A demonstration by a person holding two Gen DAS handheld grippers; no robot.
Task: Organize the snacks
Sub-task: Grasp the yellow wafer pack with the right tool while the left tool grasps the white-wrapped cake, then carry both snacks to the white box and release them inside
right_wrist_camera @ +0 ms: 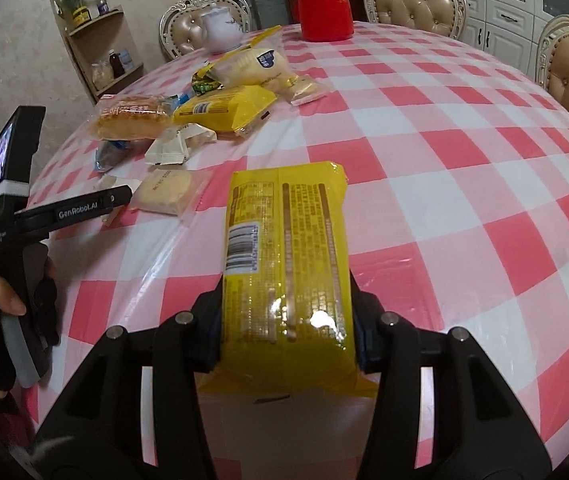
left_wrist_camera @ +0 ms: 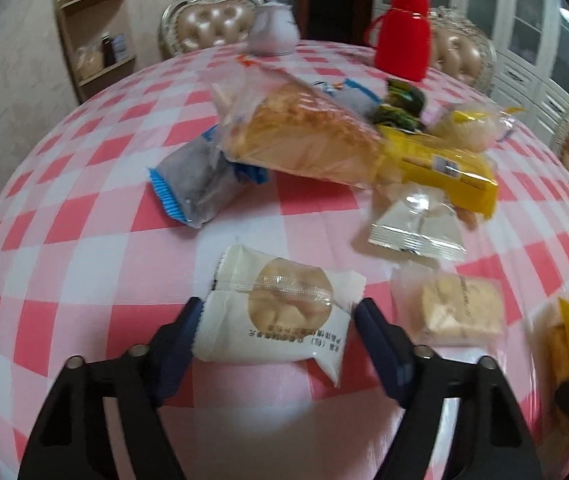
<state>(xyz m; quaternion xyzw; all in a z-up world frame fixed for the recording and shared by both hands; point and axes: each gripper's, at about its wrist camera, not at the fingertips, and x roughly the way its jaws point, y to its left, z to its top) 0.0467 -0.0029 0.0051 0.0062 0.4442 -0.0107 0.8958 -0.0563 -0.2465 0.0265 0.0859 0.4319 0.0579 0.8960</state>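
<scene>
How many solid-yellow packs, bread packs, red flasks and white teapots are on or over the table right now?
Solid-yellow packs: 2, the held pack in the right gripper and the pile pack
Bread pack: 1
Red flask: 1
White teapot: 1
Total: 5

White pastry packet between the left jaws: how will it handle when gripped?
The white pastry packet looks light and puffy, so it will probably squash. Its glossy film may slip on the left gripper. The round pastry inside could crumble under a hard squeeze.
</scene>
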